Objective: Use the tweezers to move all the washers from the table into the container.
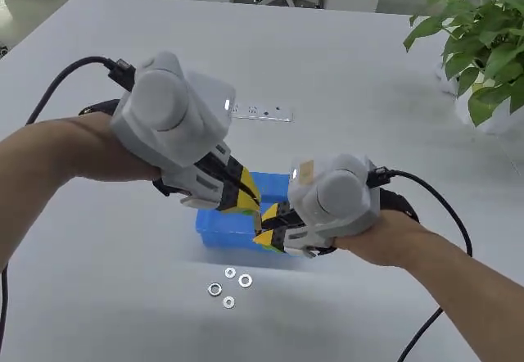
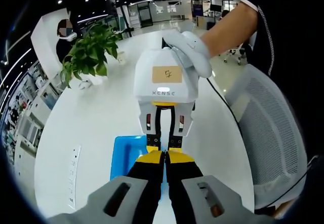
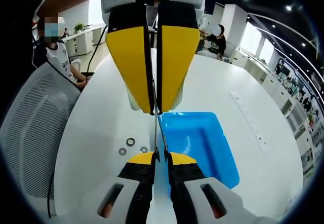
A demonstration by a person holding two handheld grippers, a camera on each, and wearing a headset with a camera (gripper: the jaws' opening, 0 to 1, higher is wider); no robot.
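Note:
Over the near edge of the blue container (image 1: 221, 223) my two grippers meet tip to tip. The left gripper (image 1: 250, 202) comes from the upper left, the right gripper (image 1: 266, 235) from the right. In the right gripper view thin metal tweezers (image 3: 158, 133) run from my right gripper (image 3: 156, 157) up into the yellow jaws of the left gripper (image 3: 154, 110); both look shut on them. Several small washers (image 1: 229, 287) lie on the table just in front of the container, also seen as washers (image 3: 130, 142) left of the container (image 3: 202, 138).
A potted plant (image 1: 483, 42) stands at the table's right edge, and a power strip (image 1: 262, 113) lies behind the container. Cables trail from both grippers. A mesh chair (image 3: 30, 127) stands by the table, and people sit farther off in the room.

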